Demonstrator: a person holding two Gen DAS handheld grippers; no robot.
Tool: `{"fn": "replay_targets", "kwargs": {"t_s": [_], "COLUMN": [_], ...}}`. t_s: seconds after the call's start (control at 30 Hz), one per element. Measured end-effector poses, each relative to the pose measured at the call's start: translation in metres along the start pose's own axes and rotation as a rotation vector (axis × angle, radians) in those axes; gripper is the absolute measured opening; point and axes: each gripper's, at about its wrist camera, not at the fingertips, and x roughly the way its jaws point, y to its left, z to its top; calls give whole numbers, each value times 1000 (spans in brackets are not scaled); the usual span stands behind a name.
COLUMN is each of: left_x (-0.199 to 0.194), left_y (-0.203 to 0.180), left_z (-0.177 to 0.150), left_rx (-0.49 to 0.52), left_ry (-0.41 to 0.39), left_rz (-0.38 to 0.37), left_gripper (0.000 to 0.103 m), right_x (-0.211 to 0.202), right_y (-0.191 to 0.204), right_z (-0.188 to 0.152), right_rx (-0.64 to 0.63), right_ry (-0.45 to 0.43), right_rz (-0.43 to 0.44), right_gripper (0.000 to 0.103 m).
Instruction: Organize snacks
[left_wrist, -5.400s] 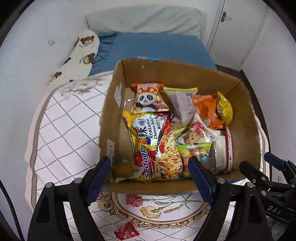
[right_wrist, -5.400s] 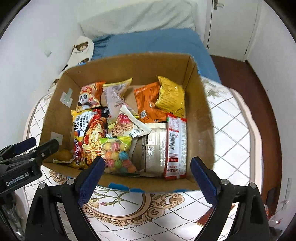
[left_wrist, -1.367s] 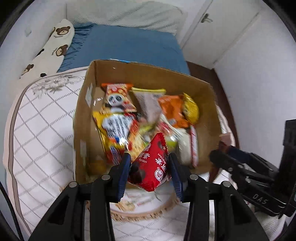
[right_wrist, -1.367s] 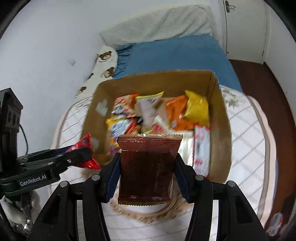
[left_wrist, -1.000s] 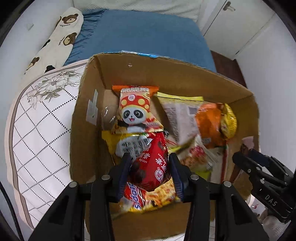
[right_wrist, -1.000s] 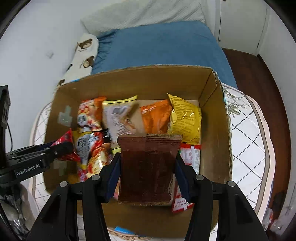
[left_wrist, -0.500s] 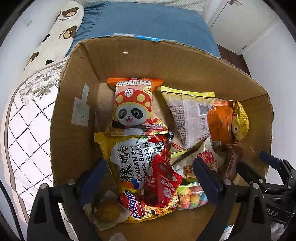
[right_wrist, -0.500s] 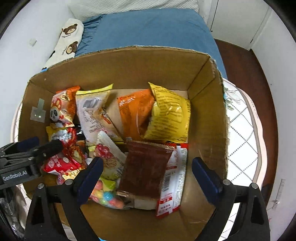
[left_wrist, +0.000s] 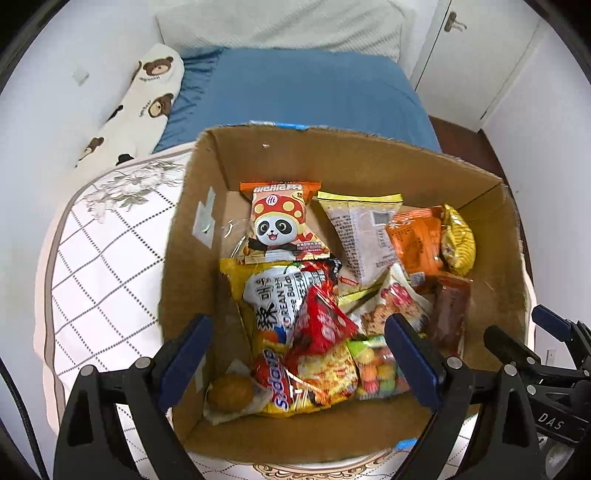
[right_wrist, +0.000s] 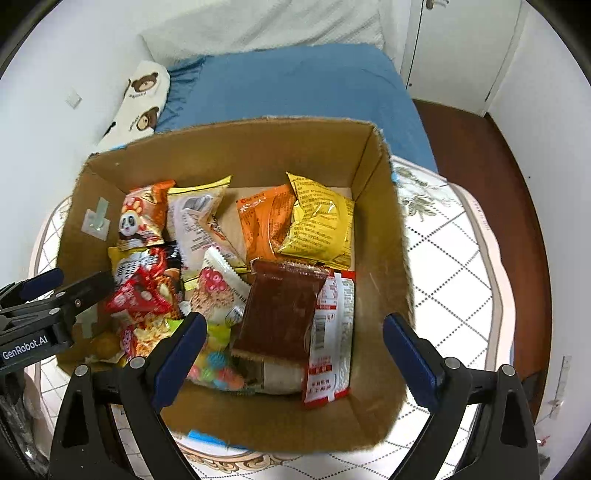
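An open cardboard box (left_wrist: 369, 166) holds several snack packets. A red triangular packet (left_wrist: 321, 325) lies loose on the yellow noodle pack (left_wrist: 273, 295), below the panda snack (left_wrist: 280, 221). A brown packet (right_wrist: 280, 310) rests flat on the red-and-white packet (right_wrist: 332, 332), in front of the orange bag (right_wrist: 264, 221) and the yellow bag (right_wrist: 317, 221). My left gripper (left_wrist: 297, 332) hangs open above the box's near left part, holding nothing. My right gripper (right_wrist: 293, 326) is open above the near right part, also holding nothing. Each gripper shows at the edge of the other's view.
The box stands on a table under a white quilted cloth (left_wrist: 103, 258) with a grid pattern. Behind it is a bed with a blue cover (left_wrist: 306, 92) and a bear-print pillow (left_wrist: 147, 96). White walls, a door (left_wrist: 480, 55) and brown floor (right_wrist: 480, 147) lie to the right.
Both grippers opened and let go: the red packet dropped onto the noodle pack, the brown packet onto the red-and-white one. Since then both have drawn back and up from the box.
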Motion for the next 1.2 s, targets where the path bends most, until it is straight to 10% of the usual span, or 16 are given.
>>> {"fn": "replay_targets", "kwargs": {"t_s": [1.2], "left_x": [-226], "left_y": [-13], "left_z": [-166], "left_rx": [37], "left_ry": [-389], "left_rz": [33], "left_gripper": [96], "right_x": [-272], "right_y": [19], "right_z": [-174], "right_rx": [-41], "right_ry": [-444], "right_rz": [-4], "right_gripper": [102]}}
